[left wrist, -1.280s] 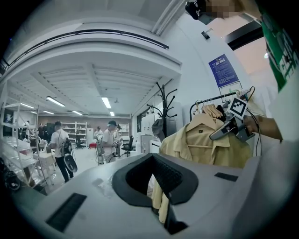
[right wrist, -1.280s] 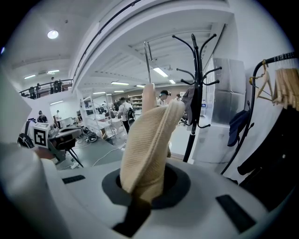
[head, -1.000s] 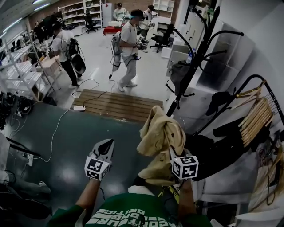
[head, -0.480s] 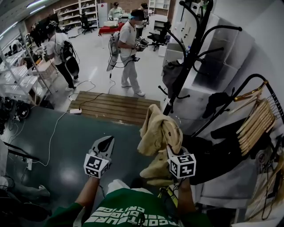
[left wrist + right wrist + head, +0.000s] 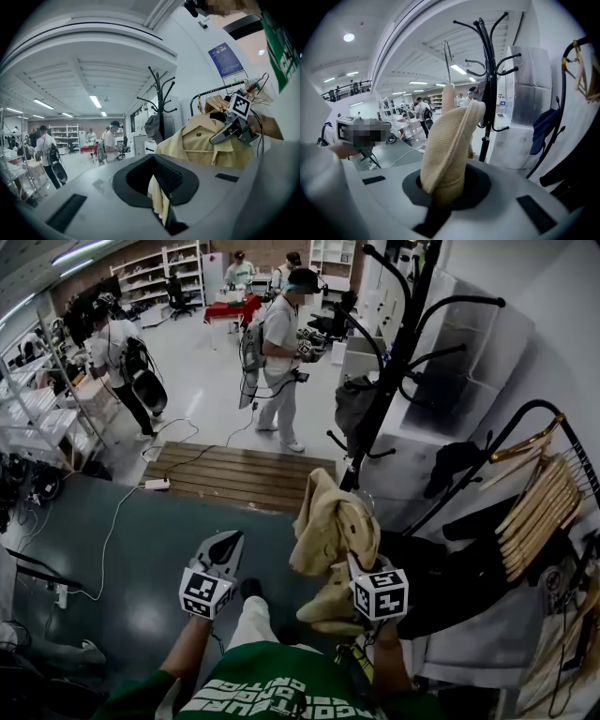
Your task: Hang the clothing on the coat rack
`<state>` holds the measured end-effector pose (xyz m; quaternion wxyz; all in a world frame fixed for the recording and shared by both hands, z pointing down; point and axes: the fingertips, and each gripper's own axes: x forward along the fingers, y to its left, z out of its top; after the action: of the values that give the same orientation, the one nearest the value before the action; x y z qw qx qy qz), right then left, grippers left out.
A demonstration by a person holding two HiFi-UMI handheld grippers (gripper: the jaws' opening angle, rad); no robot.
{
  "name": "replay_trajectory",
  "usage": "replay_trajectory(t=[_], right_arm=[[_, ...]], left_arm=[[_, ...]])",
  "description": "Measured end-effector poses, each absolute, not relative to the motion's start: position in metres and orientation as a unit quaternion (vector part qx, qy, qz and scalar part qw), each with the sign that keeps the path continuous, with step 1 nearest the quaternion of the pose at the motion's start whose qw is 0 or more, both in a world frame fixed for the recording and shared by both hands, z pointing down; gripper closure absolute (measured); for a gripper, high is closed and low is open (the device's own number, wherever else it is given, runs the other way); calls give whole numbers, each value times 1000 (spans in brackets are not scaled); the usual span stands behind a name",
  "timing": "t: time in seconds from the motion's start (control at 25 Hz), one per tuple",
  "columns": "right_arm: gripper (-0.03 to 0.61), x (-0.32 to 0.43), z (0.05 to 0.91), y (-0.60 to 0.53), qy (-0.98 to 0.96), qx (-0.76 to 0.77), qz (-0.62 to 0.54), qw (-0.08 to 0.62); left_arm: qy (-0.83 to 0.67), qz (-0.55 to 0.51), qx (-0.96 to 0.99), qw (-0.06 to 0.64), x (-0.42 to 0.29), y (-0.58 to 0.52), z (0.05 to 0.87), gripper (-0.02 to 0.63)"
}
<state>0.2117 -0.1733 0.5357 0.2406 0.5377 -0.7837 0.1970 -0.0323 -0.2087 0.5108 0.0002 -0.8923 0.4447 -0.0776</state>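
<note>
Just short of the coat rack (image 5: 397, 352), my right gripper (image 5: 359, 562) is clamped on a bunched fold of the beige shirt (image 5: 333, 526), with the hanger hook (image 5: 446, 61) standing free above it. Risk, as I judge it: the grip is on cloth, not on the hanger, so the hook may swing and miss a prong, or the shirt may slide off. A dark garment (image 5: 354, 407) already crowds one low prong. Right forearm reaches forward, jaws tilted up toward the rack. Left gripper (image 5: 232, 542) hangs lower left, slightly parted and empty, well apart from the shirt.
</note>
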Motion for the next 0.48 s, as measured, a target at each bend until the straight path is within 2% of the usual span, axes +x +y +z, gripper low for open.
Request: replay_trajectory(t=[0.48], right_arm=[[555, 211, 536, -190, -779, 541, 207, 238]], left_arm=[[437, -70, -896, -5, -29, -236, 517, 611]])
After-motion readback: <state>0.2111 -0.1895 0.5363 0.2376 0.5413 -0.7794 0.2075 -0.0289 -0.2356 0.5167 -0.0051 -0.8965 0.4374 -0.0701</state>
